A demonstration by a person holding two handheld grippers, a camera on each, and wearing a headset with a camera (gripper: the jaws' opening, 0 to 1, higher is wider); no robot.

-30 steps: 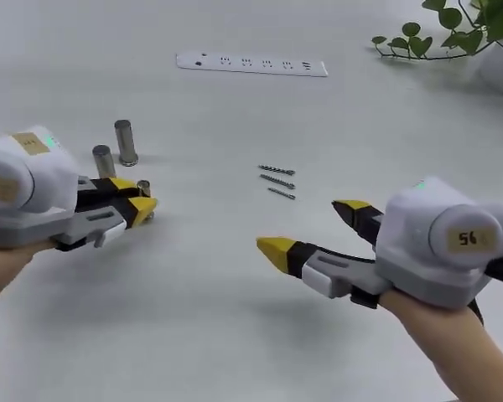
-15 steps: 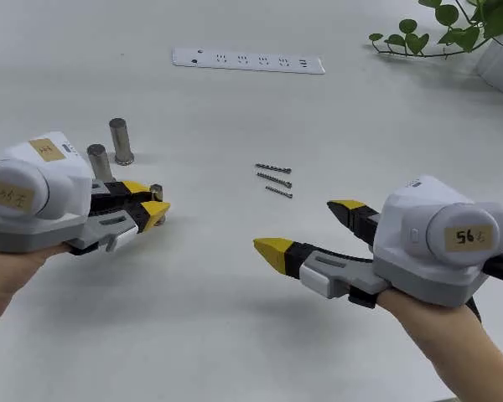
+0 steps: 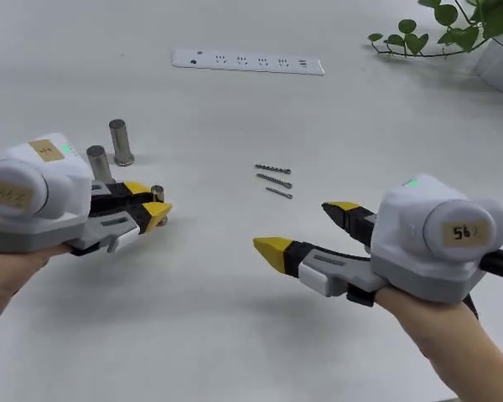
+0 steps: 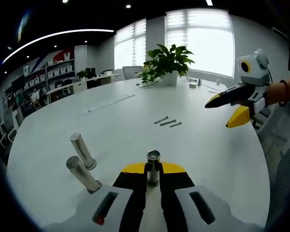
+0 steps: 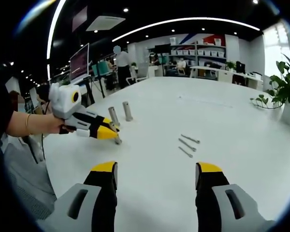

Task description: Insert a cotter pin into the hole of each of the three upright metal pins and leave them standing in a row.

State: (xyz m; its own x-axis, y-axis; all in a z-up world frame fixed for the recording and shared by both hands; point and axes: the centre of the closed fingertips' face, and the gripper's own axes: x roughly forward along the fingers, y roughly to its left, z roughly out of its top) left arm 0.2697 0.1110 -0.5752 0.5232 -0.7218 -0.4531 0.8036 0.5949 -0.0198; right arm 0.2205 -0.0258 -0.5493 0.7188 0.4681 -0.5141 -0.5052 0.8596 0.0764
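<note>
Table [image 3: 235, 335] white, in an office room; plant [image 3: 453, 25] and power strip [image 3: 247, 62] at far edge. Left gripper [image 3: 155, 207] pinches one metal pin [image 4: 153, 166] beside two standing pins [image 3: 121, 141]; right gripper [image 3: 306, 226] spread wide near cotter pins [image 3: 275, 180].

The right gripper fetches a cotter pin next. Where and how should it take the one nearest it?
Grip the nearest cotter pin mid-shaft, from above with the right gripper, jaws across its length. It lies flat on the table, thin, with the next cotter pin close alongside, so a steep descent probably avoids nudging that one.
</note>
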